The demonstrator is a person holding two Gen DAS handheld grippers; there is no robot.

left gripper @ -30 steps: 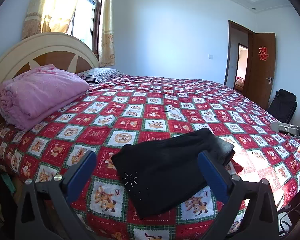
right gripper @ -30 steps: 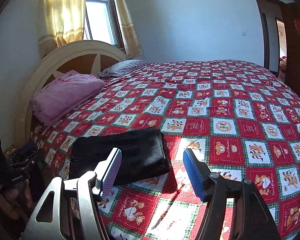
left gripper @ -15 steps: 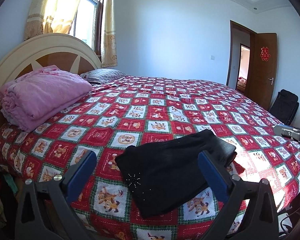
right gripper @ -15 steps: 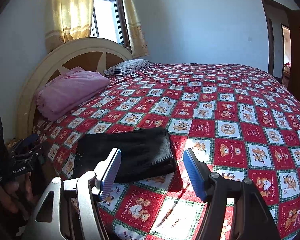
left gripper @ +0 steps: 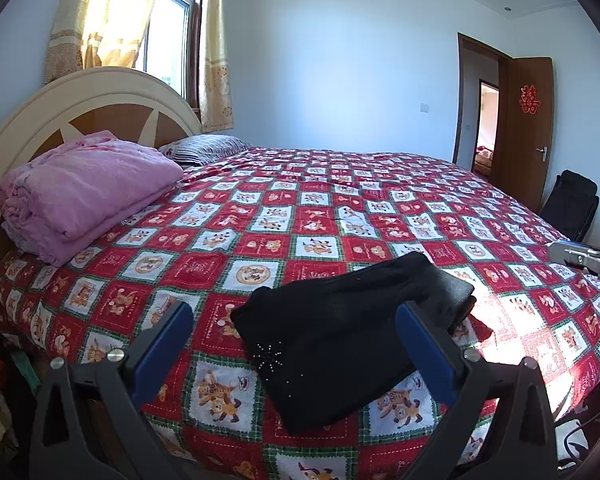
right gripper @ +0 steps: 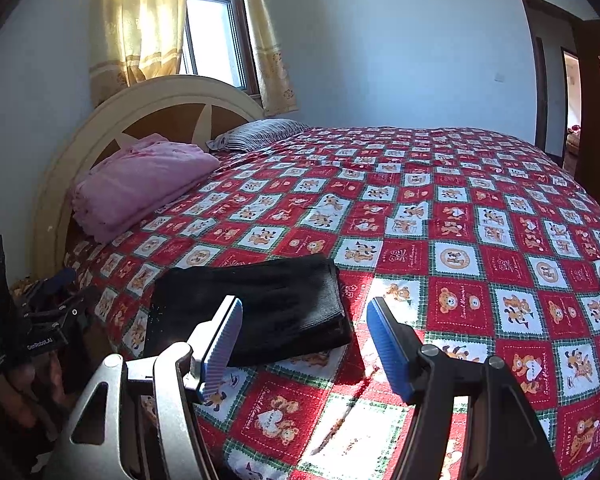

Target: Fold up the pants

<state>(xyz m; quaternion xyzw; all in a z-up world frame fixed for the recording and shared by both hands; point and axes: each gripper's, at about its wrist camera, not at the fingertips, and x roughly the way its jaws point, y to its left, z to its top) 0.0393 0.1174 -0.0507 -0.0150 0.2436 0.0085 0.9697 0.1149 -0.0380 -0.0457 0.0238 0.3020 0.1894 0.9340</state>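
I'm hovering my left gripper and right gripper wide apart and empty over the folded black pants, lying near the bedspread's front edge.

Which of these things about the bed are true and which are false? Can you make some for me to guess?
1. The black pants lie folded on the bedspread. True.
2. The left gripper is squeezing the pants. False: it is open and holds nothing.
3. A pink blanket sits folded by the headboard. True.
4. The right gripper is shut. False: it is open, held above the bed.
5. The striped pillow lies on top of the pants. False: it is far away, near the headboard.
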